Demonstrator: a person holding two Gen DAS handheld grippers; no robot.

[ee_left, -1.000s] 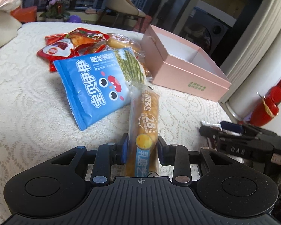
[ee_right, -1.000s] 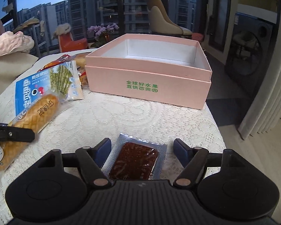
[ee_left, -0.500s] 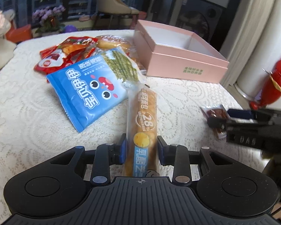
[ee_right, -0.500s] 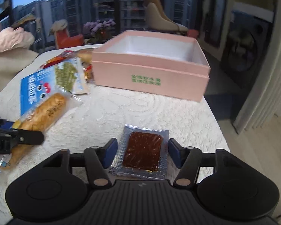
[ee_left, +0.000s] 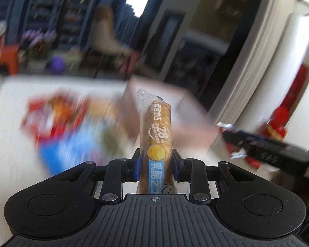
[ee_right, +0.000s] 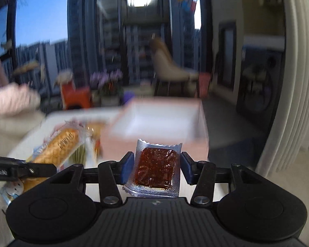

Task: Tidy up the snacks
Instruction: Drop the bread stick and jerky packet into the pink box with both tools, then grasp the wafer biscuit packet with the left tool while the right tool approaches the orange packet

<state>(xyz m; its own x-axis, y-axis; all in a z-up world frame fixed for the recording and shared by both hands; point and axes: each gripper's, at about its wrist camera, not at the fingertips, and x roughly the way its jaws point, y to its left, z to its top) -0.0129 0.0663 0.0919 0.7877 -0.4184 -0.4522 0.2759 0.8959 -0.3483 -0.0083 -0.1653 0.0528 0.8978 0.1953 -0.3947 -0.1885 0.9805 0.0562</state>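
Ahead, pink box (ee_right: 160, 123), blurred snack packets (ee_left: 57, 121) beside

Tall windows (ee_right: 105, 41) onto blurred towers, beige chair (ee_right: 171, 68), purple flowers (ee_right: 107, 78), pleated curtain (ee_right: 294, 103).

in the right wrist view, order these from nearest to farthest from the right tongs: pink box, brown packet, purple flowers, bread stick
1. Brown packet: held between the right tongs.
2. Bread stick: to the left, in the other tongs.
3. Pink box: straight ahead on the table; close to the bread stick's rank.
4. Purple flowers: far back by the window.
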